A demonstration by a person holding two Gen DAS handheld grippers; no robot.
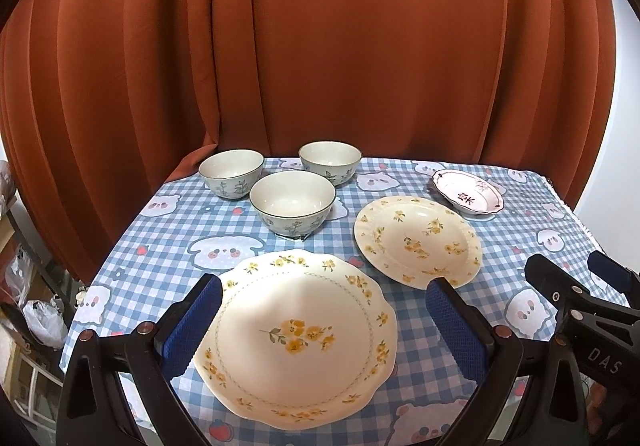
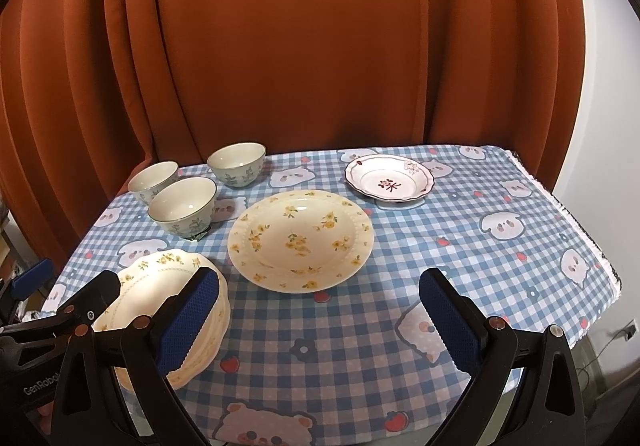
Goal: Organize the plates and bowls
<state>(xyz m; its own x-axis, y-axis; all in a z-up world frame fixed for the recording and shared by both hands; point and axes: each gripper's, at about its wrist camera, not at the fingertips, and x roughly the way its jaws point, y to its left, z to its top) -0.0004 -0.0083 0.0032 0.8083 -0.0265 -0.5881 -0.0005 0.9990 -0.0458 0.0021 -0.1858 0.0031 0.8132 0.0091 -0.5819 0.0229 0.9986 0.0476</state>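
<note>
Glossy glazed plates (image 1: 296,334) and bowls (image 1: 292,202) (ceramic-looking) on matt cloth (image 2: 460,214)

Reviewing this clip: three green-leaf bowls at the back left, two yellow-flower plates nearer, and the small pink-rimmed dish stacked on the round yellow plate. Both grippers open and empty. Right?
Not quite. The small pink-rimmed dish sits on the tablecloth by itself, behind the round yellow plate, not stacked on it; the right wrist view shows cloth between them. The rest holds.

Tablecloth (image 2: 360,326): blue-white gingham, cartoon bears. Two cream plates (image 1: 296,338) (image 2: 300,240) had yellow florals. Bowls (image 1: 292,202) pale, leaf sprigs, possibly green. Curtain (image 1: 320,46) was rust-orange.
</note>
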